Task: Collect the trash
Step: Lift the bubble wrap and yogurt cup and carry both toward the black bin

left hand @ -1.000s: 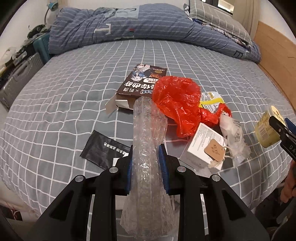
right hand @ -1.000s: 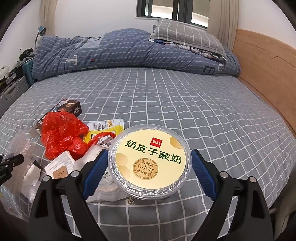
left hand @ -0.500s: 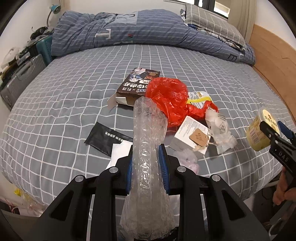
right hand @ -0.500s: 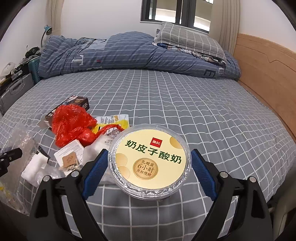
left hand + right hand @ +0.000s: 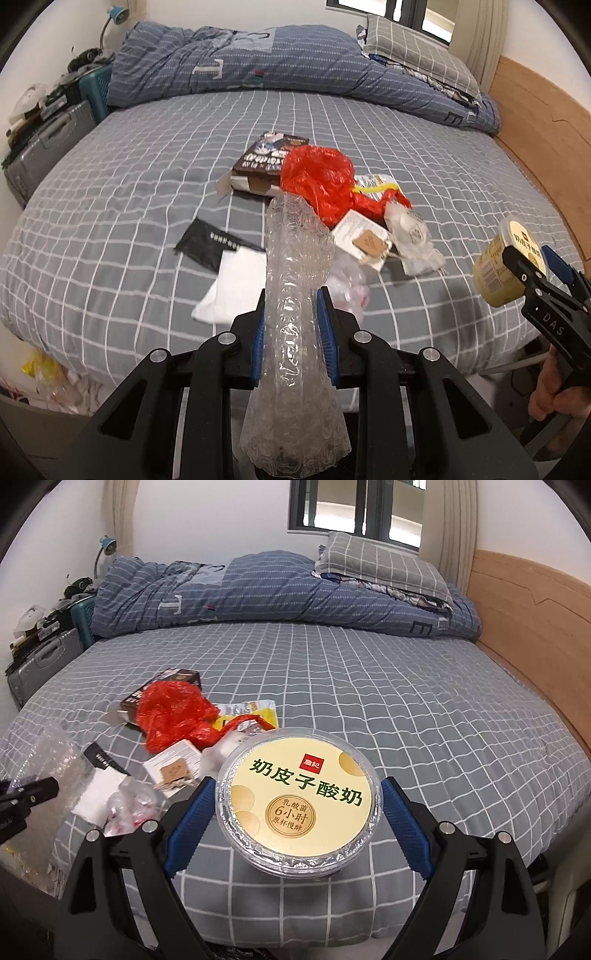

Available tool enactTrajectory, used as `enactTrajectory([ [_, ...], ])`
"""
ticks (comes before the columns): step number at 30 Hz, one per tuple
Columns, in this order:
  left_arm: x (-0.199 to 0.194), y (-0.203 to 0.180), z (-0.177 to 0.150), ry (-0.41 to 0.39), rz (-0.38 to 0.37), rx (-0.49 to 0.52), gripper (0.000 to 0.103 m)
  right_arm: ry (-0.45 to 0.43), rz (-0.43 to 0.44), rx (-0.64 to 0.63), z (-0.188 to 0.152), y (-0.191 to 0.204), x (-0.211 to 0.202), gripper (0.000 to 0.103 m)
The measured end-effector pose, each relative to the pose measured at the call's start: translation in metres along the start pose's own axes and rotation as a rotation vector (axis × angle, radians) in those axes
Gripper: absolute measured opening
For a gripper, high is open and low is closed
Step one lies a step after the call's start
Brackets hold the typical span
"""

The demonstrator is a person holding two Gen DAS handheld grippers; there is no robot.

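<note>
Left tongs [image 5: 291, 321]: clenched on the bubble wrap [image 5: 295, 295], pinched mid-length; the roll sticks out well ahead of the tips and flares wide behind them.
Right tongs [image 5: 297, 805]: clenched on the yogurt cup [image 5: 297, 805], a pad on each side wall below the rim, lid facing the camera.
Rest of the trash: ahead of both tongs on the bed [image 5: 110, 192], near its front edge: red bag [image 5: 321, 181], dark box [image 5: 266, 162] behind it, white box [image 5: 364, 240], black sachet [image 5: 210, 243], white sheet [image 5: 236, 288].
Step in hand: judged as carrying both held pieces off to a bin; no bin can be made out for certain.
Doing it well: keep the squeeze steady on the cup, since its round wall may slip; keep it level in case something is left inside.
Wrap: soft and light, so it will likely sag; let it go only once it is well over the bin.
Left to do: the pile on the bed is not yet cleared.
</note>
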State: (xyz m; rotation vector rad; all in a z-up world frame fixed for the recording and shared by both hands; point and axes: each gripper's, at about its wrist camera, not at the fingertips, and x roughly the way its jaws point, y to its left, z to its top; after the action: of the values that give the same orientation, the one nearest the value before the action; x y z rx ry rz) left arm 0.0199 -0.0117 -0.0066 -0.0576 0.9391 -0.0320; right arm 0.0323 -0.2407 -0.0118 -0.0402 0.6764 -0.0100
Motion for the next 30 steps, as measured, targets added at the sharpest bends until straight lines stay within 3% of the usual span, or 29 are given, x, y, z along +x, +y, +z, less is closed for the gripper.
enactTrajectory([
  [15,-0.036,-0.002,-0.045,-0.001,-0.027,-0.009,0.025,0.009,0.024,-0.011,-0.038,0.006,-0.046,0.085],
  [30,-0.053,-0.005,-0.096,0.047,-0.046,-0.024,0.025,0.042,0.04,-0.008,-0.077,0.012,-0.082,0.085],
])
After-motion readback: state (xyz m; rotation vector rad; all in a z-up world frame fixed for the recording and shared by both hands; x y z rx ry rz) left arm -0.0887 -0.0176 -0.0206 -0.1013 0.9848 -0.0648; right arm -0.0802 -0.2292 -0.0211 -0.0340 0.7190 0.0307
